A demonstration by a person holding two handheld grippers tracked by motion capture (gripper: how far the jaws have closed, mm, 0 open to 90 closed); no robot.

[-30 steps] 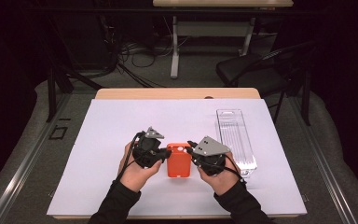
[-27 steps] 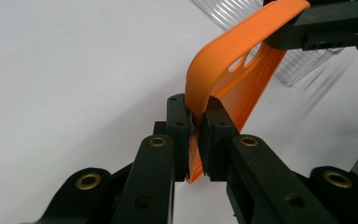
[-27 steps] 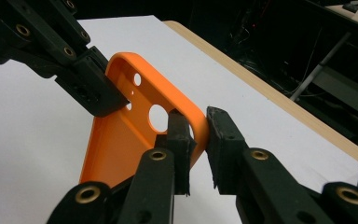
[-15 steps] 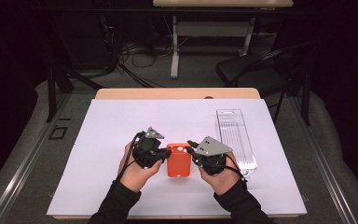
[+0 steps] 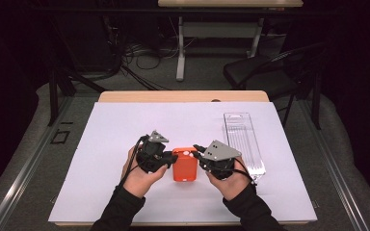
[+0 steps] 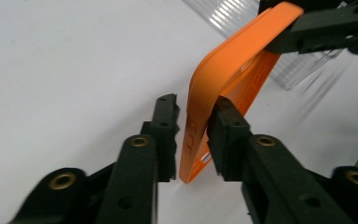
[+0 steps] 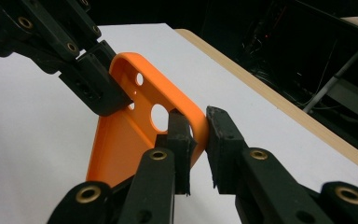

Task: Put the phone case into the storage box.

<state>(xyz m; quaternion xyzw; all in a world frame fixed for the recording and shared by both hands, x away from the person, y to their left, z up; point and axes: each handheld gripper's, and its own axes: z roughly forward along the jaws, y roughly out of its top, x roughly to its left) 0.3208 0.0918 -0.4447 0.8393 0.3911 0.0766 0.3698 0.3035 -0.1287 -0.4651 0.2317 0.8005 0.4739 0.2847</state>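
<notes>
Orange phone case (image 5: pixel 185 164) held up off the white table (image 5: pixel 101 134) between both grippers. Left gripper (image 6: pixel 192 122) jaws just easing apart, case edge loose between them. Right gripper (image 7: pixel 199 127) jaws pinching the opposite rim.

Orange phone case (image 5: pixel 185 165) — black-jawed grippers, white table cover (image 5: pixel 125 125), clear ribbed tray (image 5: pixel 243 139).

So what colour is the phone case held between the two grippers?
Orange; the phone case shows best in the right gripper view.
</notes>
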